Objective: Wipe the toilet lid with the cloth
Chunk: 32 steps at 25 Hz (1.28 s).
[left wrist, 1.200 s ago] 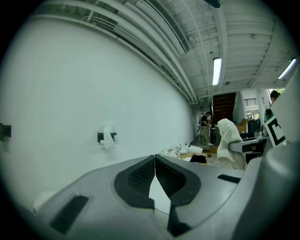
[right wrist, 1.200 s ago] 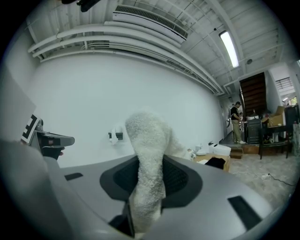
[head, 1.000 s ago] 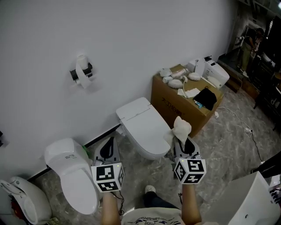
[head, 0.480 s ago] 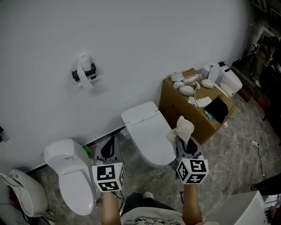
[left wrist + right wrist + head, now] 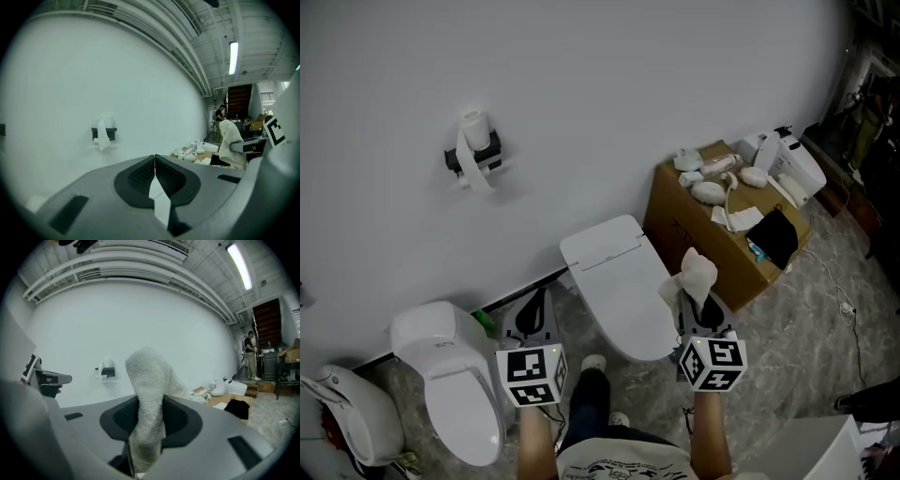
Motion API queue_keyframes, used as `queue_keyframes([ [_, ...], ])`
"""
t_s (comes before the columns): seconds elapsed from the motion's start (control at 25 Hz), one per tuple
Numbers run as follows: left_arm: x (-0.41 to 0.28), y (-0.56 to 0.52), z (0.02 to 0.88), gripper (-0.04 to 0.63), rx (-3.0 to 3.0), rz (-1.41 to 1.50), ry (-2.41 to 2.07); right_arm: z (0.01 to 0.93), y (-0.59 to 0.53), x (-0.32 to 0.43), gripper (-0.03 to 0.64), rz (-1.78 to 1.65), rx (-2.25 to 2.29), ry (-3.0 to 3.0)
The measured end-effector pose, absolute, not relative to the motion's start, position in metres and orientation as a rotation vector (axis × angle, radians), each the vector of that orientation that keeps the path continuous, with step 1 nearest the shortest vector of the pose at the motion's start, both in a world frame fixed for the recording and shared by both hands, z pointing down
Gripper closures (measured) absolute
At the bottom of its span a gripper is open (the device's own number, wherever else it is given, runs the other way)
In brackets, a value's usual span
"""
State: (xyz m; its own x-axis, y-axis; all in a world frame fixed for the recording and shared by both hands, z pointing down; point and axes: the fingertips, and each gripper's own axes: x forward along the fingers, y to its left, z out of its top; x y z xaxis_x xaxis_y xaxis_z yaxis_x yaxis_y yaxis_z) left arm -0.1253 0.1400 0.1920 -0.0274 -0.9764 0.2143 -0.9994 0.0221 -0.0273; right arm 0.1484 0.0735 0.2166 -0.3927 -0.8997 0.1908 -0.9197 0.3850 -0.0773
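Observation:
A white toilet with its lid (image 5: 617, 281) down stands against the wall in the head view. My right gripper (image 5: 701, 302) is shut on a white fluffy cloth (image 5: 692, 275), held up beside the lid's right edge, above the floor. In the right gripper view the cloth (image 5: 148, 404) sticks up from between the jaws. My left gripper (image 5: 534, 316) hangs to the left of the toilet with its jaws closed together and nothing between them; in the left gripper view (image 5: 154, 172) the pads meet.
A second white toilet (image 5: 455, 375) stands at the lower left, with another fixture (image 5: 352, 422) beyond it. A cardboard box (image 5: 717, 234) carrying small items sits right of the toilet. A paper-roll holder (image 5: 471, 150) hangs on the wall. The person's foot (image 5: 592, 364) shows below.
The head view has shifted: the toilet and box sit further right and lower in the frame, and a foot has stepped forward. Both grippers keep their hold and pose.

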Motion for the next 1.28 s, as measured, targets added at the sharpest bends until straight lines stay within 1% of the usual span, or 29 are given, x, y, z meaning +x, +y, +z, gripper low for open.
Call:
queue_keyframes([
  [0.44, -0.166, 0.013, 0.190, 0.586, 2.167, 0.244, -2.095, 0.215, -0.039, 0.105, 0.502, 0.229, 1.703, -2.481],
  [0.8, -0.201, -0.088, 0.205, 0.586, 2.203, 0.284, -2.006, 0.233, -0.122, 0.070, 0.502, 0.268, 1.744, -2.408],
  [1.04, -0.211, -0.135, 0.232, 0.586, 2.217, 0.321, -1.933, 0.257, -0.158, 0.061, 0.502, 0.312, 1.759, -2.354],
  [1.28, -0.204, -0.162, 0.269, 0.586, 2.195, 0.366, -1.854, 0.289, -0.177, 0.061, 0.502, 0.355, 1.732, -2.301],
])
